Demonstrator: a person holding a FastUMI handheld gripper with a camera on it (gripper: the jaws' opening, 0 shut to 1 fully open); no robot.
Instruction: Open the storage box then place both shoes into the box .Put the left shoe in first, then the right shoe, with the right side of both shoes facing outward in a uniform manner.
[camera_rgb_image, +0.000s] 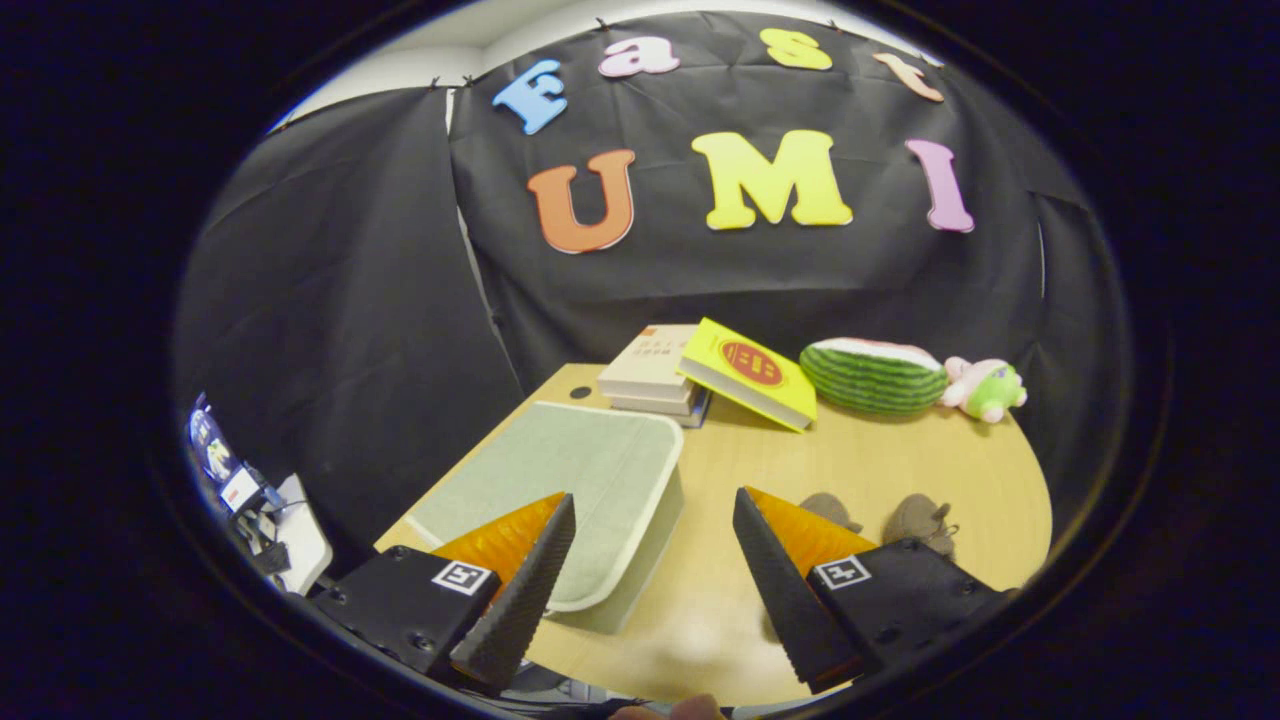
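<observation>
Tongs (650, 560) open above wooden table (880, 450); storage box (570, 480) lidded.

Ahead of my gripper (650, 580), whose fingers stand spread with nothing between them, the rectangular storage box (640, 530) has cream-white walls and a pale grey-green lid (560, 480). The round wooden table (900, 460) is light honey-tan. Two small shoes (880, 515) are dull grey-brown. The slanted hardcover book (750, 372) is bright yellow with a red oval. The stacked books (650, 375) are beige. The watermelon-slice plush (873, 376) is dark-and-light green striped, and the small plush toy (985, 387) is pink and lime.
</observation>
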